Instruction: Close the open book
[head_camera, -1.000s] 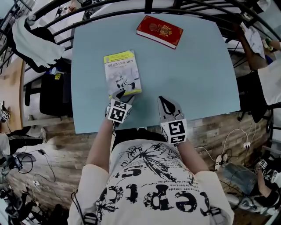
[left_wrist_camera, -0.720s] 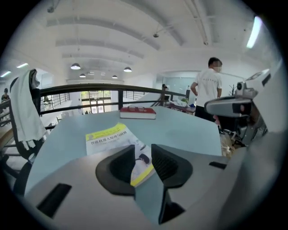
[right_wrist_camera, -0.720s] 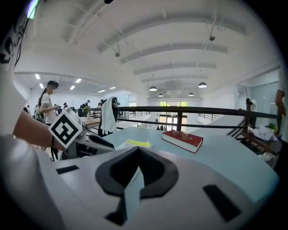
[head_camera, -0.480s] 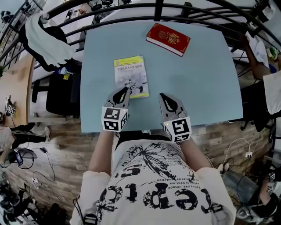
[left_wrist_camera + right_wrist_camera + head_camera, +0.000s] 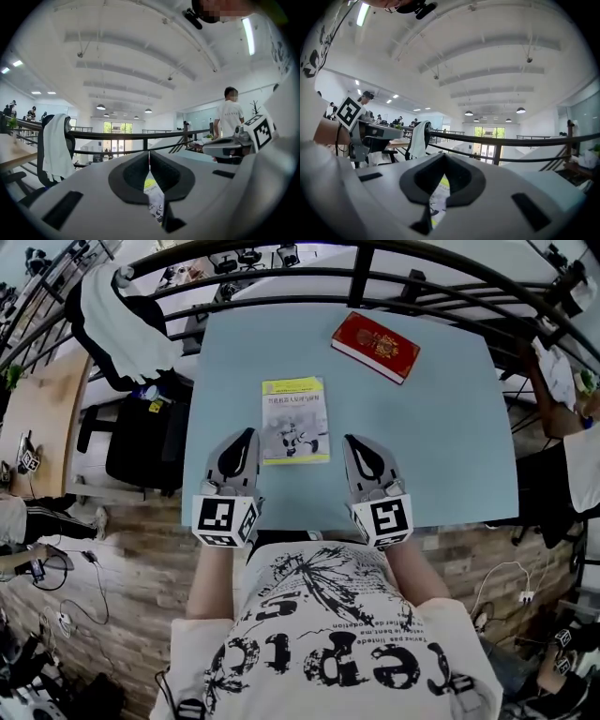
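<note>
I see the book (image 5: 294, 420) closed on the counter (image 5: 431, 437), between my left hand-held gripper (image 5: 247, 435) and right hand-held gripper (image 5: 354, 441), both with jaws together and empty.

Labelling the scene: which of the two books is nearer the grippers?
The yellow-and-white book, seen between the left gripper and right gripper; the red book lies much farther away.

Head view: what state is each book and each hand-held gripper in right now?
Yellow book: closed, lying flat on the blue table, front cover up, nothing touching it.
Red book: closed, lying flat near the table's far edge.
Left hand-held gripper: shut, empty, left of the yellow book.
Right hand-held gripper: shut, empty, right of the yellow book.
</note>
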Demonstrator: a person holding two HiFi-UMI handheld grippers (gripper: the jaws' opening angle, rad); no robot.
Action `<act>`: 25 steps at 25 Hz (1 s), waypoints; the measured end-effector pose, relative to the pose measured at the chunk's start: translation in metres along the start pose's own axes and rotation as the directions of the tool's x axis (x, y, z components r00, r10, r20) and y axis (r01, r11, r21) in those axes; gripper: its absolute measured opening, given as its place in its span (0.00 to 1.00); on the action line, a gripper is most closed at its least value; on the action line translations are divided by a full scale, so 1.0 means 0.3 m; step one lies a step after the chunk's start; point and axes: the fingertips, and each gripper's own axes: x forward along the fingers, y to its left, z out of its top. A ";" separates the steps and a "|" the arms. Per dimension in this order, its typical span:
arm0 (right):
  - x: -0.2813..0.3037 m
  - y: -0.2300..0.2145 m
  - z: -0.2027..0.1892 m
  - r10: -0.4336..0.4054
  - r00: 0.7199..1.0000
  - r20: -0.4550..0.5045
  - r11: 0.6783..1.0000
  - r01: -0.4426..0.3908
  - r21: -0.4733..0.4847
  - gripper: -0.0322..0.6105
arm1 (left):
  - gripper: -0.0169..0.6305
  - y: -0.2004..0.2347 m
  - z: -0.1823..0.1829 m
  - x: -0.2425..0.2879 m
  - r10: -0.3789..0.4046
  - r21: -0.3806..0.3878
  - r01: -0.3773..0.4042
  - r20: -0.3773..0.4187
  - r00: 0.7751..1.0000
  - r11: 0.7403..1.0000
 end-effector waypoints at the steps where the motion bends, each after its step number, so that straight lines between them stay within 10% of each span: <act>1: 0.007 0.003 0.006 0.004 1.000 0.003 1.000 -0.004 -0.002 0.07 | 0.06 0.005 0.007 -0.009 0.006 0.007 -0.006 0.003 1.000 1.000; 25: 0.052 0.003 0.013 0.004 1.000 -0.005 0.999 -0.004 0.033 0.07 | 0.06 -0.005 0.017 0.010 -0.043 0.002 0.043 -0.005 0.999 0.999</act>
